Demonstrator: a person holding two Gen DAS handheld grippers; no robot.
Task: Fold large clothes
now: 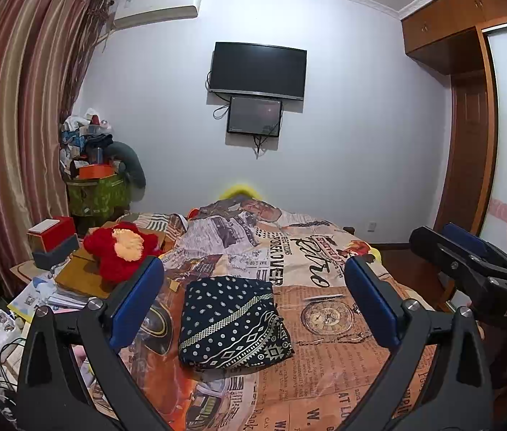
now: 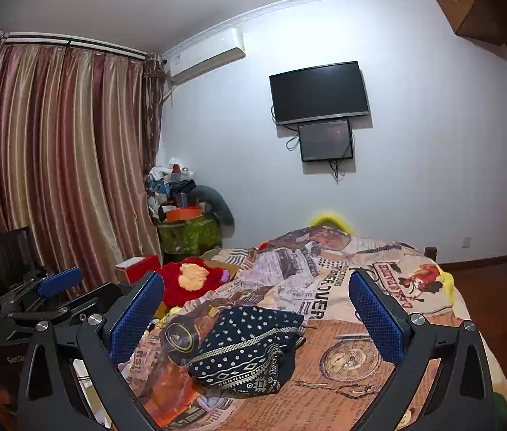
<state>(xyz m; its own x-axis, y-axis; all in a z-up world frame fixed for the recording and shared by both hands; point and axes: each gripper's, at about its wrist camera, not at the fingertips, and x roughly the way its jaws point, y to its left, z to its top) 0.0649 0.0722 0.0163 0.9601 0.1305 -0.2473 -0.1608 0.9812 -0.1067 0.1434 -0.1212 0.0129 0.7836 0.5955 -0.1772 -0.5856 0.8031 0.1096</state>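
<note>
A wide bed covered by an orange and cream newspaper-print quilt fills the space ahead of both tools and runs away from them toward the pale far wall. On that quilt, ahead of and between the fingers of the left gripper, lies the folded dark navy garment with white dots and cream geometric bands; it forms a compact rectangle whose long axis runs away from the tool, its banded end nearest the tool and its dotted end pointing toward the wall. The left gripper is spread wide with nothing between its blue pads. The right gripper is likewise spread and empty, with the garment ahead and slightly left of centre. Beyond the left gripper's left finger sits a red plush toy with a yellow tuft.
</note>
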